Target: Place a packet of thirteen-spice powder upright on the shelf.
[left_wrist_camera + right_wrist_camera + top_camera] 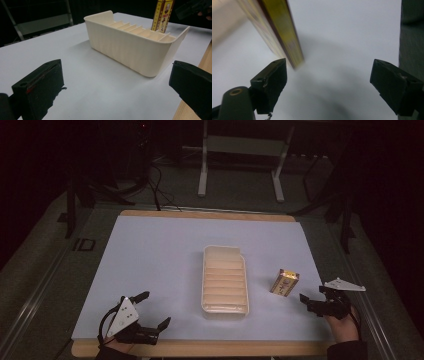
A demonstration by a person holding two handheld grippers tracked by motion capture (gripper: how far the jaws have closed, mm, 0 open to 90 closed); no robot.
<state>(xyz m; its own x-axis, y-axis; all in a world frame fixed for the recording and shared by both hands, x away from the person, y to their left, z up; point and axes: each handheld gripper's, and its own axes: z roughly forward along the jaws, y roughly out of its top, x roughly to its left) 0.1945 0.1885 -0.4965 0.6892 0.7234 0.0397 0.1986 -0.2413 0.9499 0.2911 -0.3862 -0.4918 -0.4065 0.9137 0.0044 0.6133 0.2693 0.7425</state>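
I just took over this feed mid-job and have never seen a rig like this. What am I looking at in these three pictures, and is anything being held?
There is no robot arm here: a person holds a two-jaw hand tool in each hand. The high view looks down on the table from above. The left gripper is at the near left and the right gripper at the near right. The other two pictures come from cameras riding on each tool, looking out between its black fingers.

On the white sheet lies a cream ribbed tray. To its right stands a small yellow box, close in front of the right gripper.

Nothing is held. Both grippers are open and empty.
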